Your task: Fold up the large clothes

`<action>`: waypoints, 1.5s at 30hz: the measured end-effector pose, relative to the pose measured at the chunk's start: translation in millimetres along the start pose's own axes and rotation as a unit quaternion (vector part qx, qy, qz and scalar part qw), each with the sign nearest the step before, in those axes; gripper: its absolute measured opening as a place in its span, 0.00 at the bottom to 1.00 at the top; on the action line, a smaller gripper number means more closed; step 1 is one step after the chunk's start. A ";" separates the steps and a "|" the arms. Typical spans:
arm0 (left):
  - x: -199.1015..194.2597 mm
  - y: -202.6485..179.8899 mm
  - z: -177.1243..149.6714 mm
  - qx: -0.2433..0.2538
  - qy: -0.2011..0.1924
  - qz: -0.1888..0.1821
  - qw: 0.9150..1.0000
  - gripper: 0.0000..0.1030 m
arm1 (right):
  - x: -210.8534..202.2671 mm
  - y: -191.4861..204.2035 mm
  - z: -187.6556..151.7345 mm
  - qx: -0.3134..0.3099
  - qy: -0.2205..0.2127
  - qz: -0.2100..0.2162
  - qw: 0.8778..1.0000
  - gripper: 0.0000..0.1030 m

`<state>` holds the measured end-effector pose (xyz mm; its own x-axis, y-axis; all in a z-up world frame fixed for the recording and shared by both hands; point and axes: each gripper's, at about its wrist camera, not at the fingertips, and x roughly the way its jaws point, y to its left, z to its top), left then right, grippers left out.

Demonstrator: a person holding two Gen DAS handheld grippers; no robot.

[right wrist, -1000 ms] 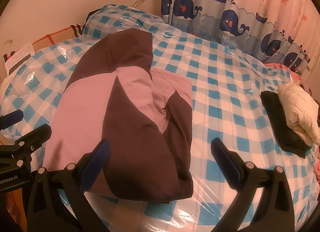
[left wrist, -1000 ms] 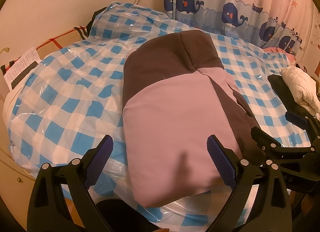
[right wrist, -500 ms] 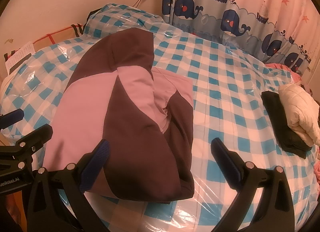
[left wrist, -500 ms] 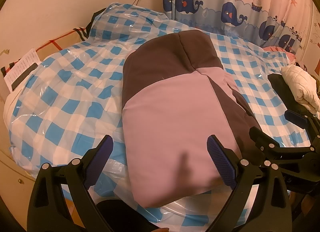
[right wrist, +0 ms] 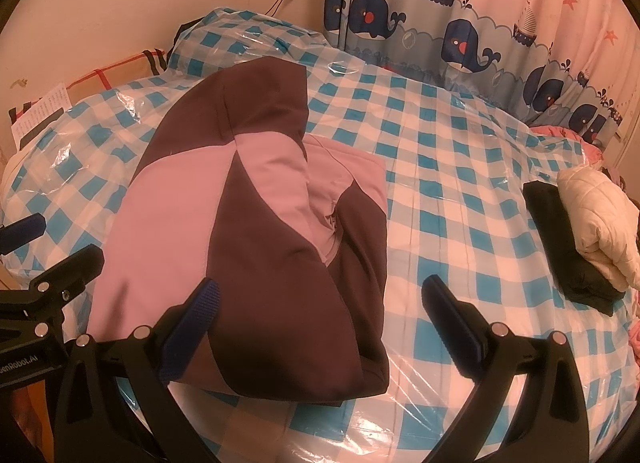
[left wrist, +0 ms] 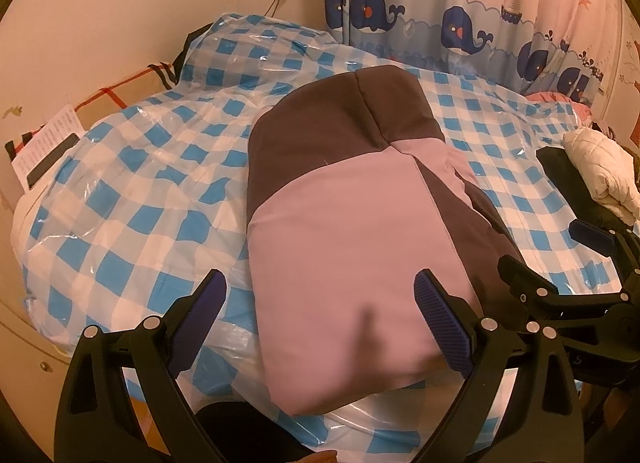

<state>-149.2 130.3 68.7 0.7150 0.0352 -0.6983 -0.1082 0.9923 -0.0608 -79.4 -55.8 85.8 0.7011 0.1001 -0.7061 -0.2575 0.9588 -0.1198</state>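
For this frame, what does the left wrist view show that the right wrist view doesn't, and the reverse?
Left wrist only: the jacket's plain pink side, and the right gripper at the edge.
Right wrist only: the jacket's zipper, its dark folded flank, and the left gripper at the edge.
Both: the folded jacket on the checked bed cover, the whale curtain, the stacked black and cream clothes, open jaws.

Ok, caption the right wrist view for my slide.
Open right gripper hovers over folded pink-and-brown jacket on checked bed cover.

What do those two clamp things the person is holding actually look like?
Both the left gripper and the right gripper are black plastic frames with silver rivets, each ending in two fingers faced with ribbed dark-blue pads. White lettering marks the left gripper's body.
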 end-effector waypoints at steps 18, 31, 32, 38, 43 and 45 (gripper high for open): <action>-6.0 -1.7 2.5 0.005 -0.002 0.005 1.000 0.89 | -0.1 0.0 -0.2 0.000 0.000 -0.001 1.000 0.94; -2.3 -12.3 -2.1 0.014 0.023 0.001 1.000 0.89 | -3.2 1.1 2.8 0.005 -0.005 0.001 1.000 0.94; -2.9 -13.7 -2.0 0.019 0.022 0.002 1.000 0.89 | -3.5 2.3 3.5 0.005 -0.006 0.000 1.000 0.94; -4.5 -14.5 -2.1 0.015 0.020 -0.004 1.000 0.89 | -6.4 3.3 4.4 0.001 -0.004 -0.007 1.000 0.94; -2.6 -11.1 -1.6 0.001 0.027 -0.004 1.000 0.89 | -7.4 1.6 4.3 0.003 -0.008 -0.009 1.000 0.94; -2.1 -11.2 -1.7 -0.004 0.030 -0.013 0.999 0.89 | -7.3 -0.4 3.2 0.003 -0.009 -0.010 1.000 0.94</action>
<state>-150.7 118.9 69.7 0.6747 0.0017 -0.7381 -0.0951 0.9919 -0.0847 -82.3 -56.0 93.2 0.7181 0.0863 -0.6905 -0.2396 0.9623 -0.1289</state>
